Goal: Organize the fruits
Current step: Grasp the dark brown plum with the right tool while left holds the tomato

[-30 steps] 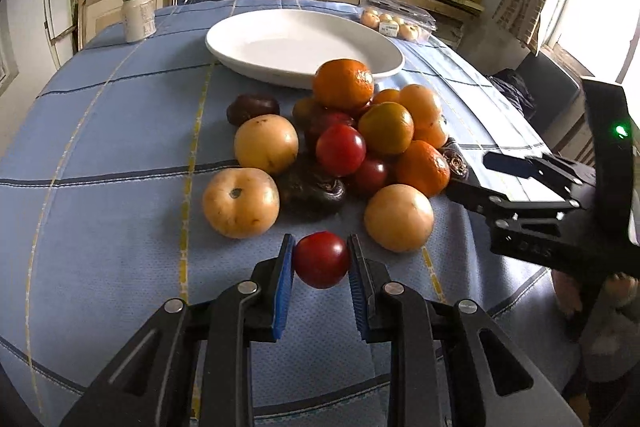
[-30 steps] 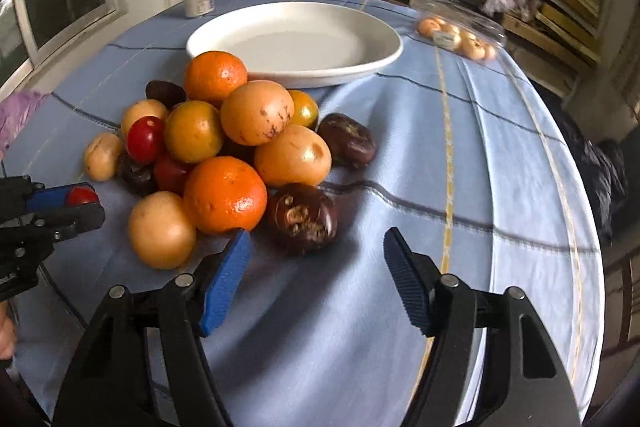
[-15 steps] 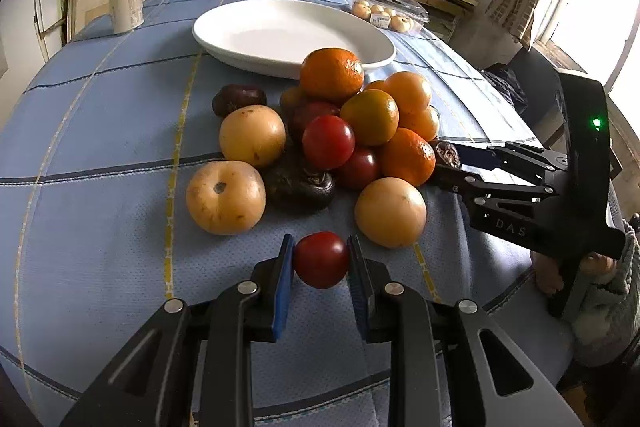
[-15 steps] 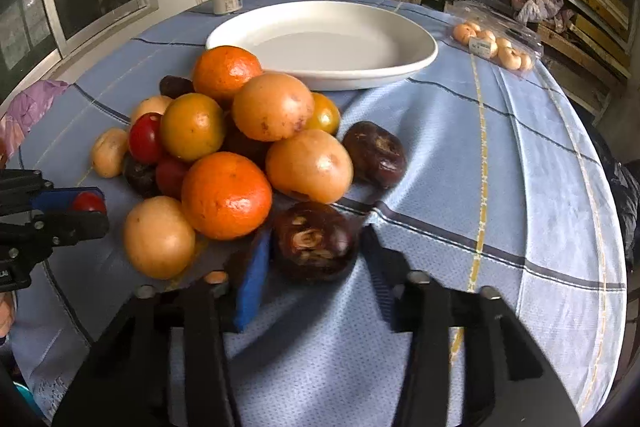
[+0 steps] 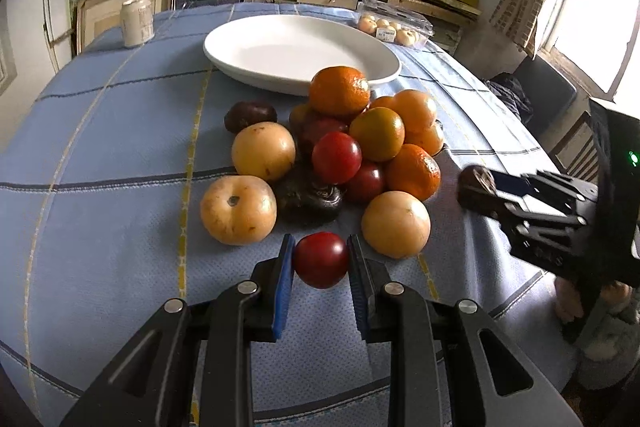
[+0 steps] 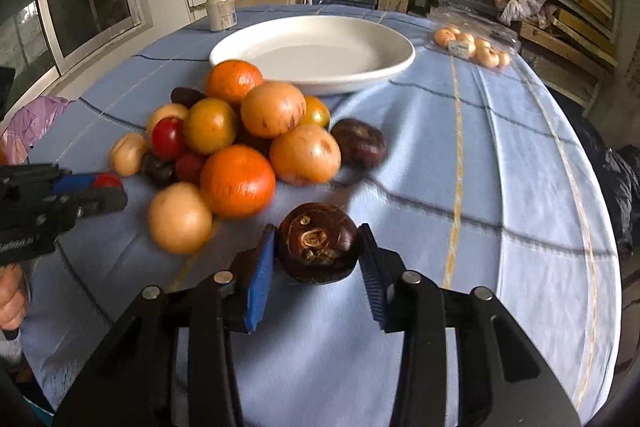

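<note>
A heap of fruit [image 5: 344, 147] lies on the blue tablecloth: oranges, tan round fruits, red plums and dark purple fruits. It also shows in the right wrist view [image 6: 240, 139]. An empty white plate [image 5: 296, 51] stands behind it, also seen in the right wrist view [image 6: 316, 51]. My left gripper [image 5: 321, 261] is shut on a red plum [image 5: 320, 259], held above the cloth in front of the heap. My right gripper [image 6: 318, 251] is shut on a dark purple fruit [image 6: 318, 247], lifted just right of the heap; it shows in the left wrist view [image 5: 476, 183].
A drink can [image 5: 137, 21] stands at the back left of the table. A clear pack of small pale fruits [image 5: 390, 27] lies at the back right. Shelves of stacked boards rise behind the table. A dark chair [image 5: 536, 95] stands off the right edge.
My right gripper moved in, closed on the dark purple fruit and lifted it off the cloth. My left gripper keeps hold of the red plum.
</note>
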